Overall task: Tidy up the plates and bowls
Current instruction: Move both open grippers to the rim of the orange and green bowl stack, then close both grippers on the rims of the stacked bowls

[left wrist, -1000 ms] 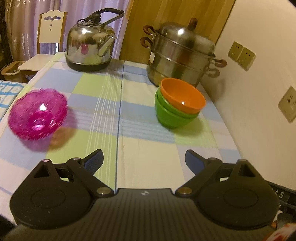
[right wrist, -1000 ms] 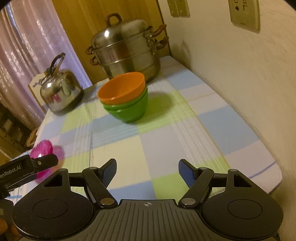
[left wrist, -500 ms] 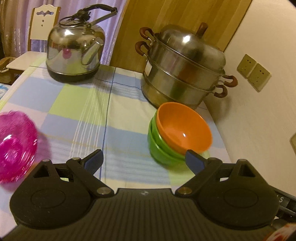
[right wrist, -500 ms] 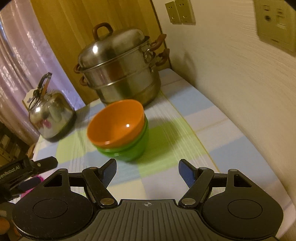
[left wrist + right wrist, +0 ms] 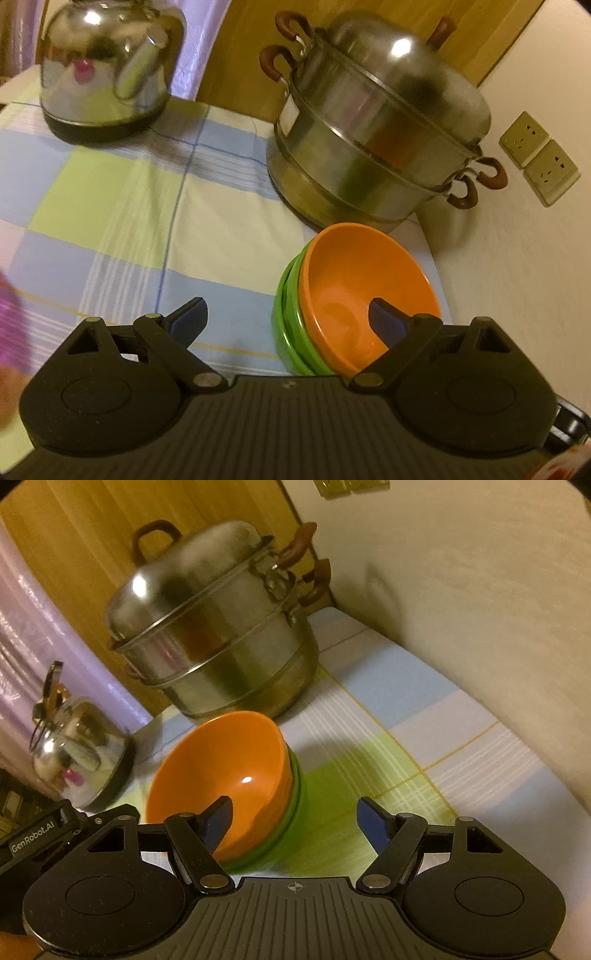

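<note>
An orange bowl [image 5: 354, 280] is nested in green bowls [image 5: 288, 325] on the checked tablecloth, tilted in both views. My left gripper [image 5: 286, 315] has its jaws closing. The stack's left wall lies between them and the right finger [image 5: 384, 321] hangs over the orange bowl's hollow, with no pad pressing. My right gripper [image 5: 295, 812] stands open around the right side of the orange bowl [image 5: 229, 760] and green bowls [image 5: 299, 797], its left finger [image 5: 218, 819] over the hollow. A blurred pink bowl [image 5: 7, 325] shows at the left edge.
A steel steamer pot [image 5: 369, 140] with brown handles stands just behind the bowls. A steel kettle [image 5: 107, 66] sits at the back left. The wall [image 5: 517, 295] with sockets [image 5: 539, 162] runs close along the right of the table.
Both grippers have come forward and down onto the bowl stack, which now reaches between their fingers. The pink bowl has slid to the left edge of the left wrist view.
</note>
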The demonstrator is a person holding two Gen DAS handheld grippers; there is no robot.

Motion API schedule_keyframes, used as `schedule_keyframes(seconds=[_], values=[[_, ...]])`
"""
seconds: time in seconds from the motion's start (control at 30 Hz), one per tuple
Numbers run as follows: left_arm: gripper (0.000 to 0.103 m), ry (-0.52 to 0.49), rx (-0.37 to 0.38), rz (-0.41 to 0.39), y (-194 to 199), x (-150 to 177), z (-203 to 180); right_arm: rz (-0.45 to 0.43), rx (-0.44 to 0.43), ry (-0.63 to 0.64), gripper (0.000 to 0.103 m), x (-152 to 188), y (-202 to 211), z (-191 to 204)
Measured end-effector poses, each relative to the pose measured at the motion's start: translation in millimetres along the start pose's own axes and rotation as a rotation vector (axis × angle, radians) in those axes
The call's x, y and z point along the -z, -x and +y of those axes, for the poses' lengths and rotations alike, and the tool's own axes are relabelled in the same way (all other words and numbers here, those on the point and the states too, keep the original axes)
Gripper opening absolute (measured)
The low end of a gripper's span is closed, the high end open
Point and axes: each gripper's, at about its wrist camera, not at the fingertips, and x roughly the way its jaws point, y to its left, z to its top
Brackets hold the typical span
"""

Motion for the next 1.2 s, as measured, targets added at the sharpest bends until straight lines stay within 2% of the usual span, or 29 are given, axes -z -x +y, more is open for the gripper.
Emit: schedule_keyframes(seconds=[0.1, 0.3, 0.4, 0.63, 0.7, 1.03, 1.13, 1.2], values=[[0.089, 0.021, 0.018, 0.021, -14.3, -2.6, 2.1, 0.01, -0.011, -0.016, 0.074, -1.0, -14.5, 1.1], [0.075, 0.058, 0.039, 0.062, -35.9, -6.4, 9.6, 0.017, -0.008, -0.031, 0.074, -5.1, -36.4, 4.5], [0.074, 0.061, 0.048, 0.079, -42.8, -7.4, 10.9, 0.026, 0.001, -0.038, 0.073, -5.1, -45.9, 4.4], [0.056, 0.083, 0.086, 0.104, -55.8, -7.9, 13.6, 0.074, 0.007, -0.052, 0.072, -3.7, -66.0, -0.4], [0.054, 0.077, 0.087, 0.112, -57.5, -7.6, 12.8, 0.082, 0.009, -0.05, 0.065, -3.8, -68.8, -0.6], [0.033, 0.008, 0.071, 0.125, -64.2, -7.4, 3.6, 0.117, 0.023, -0.047, 0.053, -7.5, -80.5, -2.0], [0.031, -0.012, 0.059, 0.126, -64.0, -6.4, 1.4, 0.129, 0.021, -0.052, 0.049, -6.6, -82.7, -3.0], [0.031, -0.016, 0.057, 0.125, -63.7, -6.0, 0.9, 0.137, 0.021, -0.05, 0.043, -6.8, -84.7, -3.2]])
